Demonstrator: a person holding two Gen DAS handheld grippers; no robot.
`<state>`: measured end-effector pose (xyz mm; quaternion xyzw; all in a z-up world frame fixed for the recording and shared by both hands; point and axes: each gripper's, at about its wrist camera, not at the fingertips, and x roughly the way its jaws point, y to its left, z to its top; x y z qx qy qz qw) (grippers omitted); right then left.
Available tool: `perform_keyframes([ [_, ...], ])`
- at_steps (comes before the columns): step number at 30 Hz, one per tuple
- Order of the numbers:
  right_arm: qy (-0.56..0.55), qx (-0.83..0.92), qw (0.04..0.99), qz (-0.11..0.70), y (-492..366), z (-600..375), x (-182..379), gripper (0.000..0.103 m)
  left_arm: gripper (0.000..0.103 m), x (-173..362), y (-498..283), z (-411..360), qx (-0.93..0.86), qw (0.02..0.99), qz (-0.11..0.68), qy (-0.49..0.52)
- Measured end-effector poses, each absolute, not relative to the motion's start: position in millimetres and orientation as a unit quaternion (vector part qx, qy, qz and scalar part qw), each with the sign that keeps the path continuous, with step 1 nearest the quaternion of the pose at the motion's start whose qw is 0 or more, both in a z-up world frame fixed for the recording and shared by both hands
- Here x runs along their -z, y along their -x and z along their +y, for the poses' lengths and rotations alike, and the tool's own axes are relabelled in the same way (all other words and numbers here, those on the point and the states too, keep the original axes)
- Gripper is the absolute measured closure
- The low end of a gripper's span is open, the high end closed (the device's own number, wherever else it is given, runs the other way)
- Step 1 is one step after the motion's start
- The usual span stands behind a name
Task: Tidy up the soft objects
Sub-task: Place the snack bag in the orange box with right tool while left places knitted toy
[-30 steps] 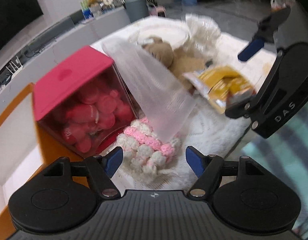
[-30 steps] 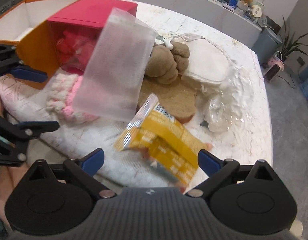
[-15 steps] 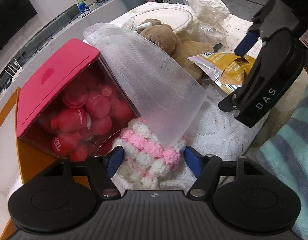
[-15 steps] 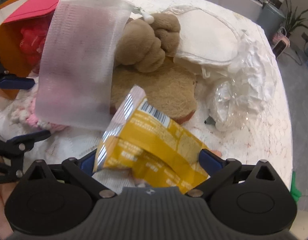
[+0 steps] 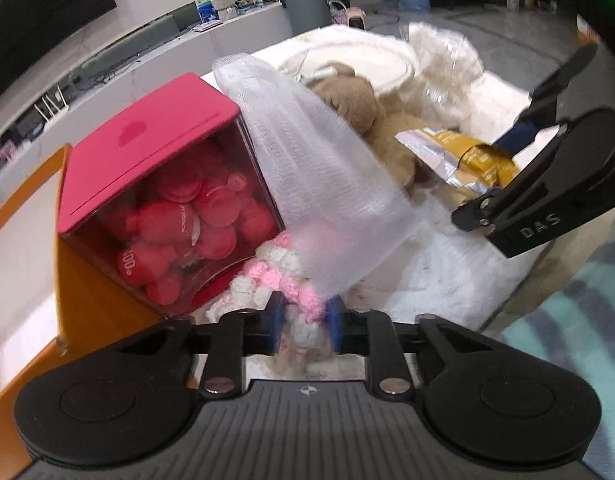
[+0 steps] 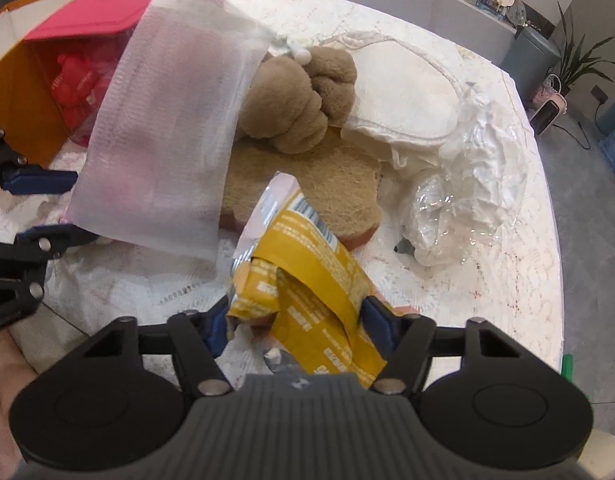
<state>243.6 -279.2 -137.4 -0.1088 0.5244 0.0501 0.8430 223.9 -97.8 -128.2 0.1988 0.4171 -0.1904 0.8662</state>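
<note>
left gripper (image 5: 302, 322): jaws clenched on the pink-and-white crochet piece (image 5: 275, 280), at the near edge of the surface, just beside the red-lidded box
right gripper (image 6: 295, 320): jaws clamped on a crumpled yellow snack packet (image 6: 303, 276), near edge of the surface, further right
surface (image 6: 487, 280): pale marble-look top, rounded far-right corner; white lace cloth (image 6: 147, 280) covers the near part
mesh pouch (image 6: 167, 136): translucent white, tilted, leaning against the red-lidded box, lower end over the crochet piece
red-lidded box (image 5: 163, 184): clear walls, full of red round items, at the left edge, touching an orange bin (image 5: 87, 304)
brown plush (image 6: 303, 108): mid-surface, lying on a flat tan bread-shaped cushion (image 6: 307, 184)
white fabric (image 6: 403, 92): behind the plush, toward the far edge
clear plastic bag (image 6: 467, 184): crumpled, right side
room: grey tiled floor; grey bin (image 5: 307, 6) and potted plant (image 6: 575, 56) beyond the far edge; long low counter along the wall with small clutter; dark TV screen (image 5: 39, 12) on the left wall
</note>
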Motion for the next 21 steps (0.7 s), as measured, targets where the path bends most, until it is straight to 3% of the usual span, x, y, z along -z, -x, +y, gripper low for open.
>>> perform_keyframes([
  [6,0.096,-0.041,0.849,0.518,-232,-283,122,0.051,0.081,113,-208,-81,0.177,0.88,0.41,-0.16],
  [21,0.031,-0.11,0.881,0.459,-179,-237,45,0.052,0.082,41,-157,-23,0.169,0.924,0.34,-0.042],
])
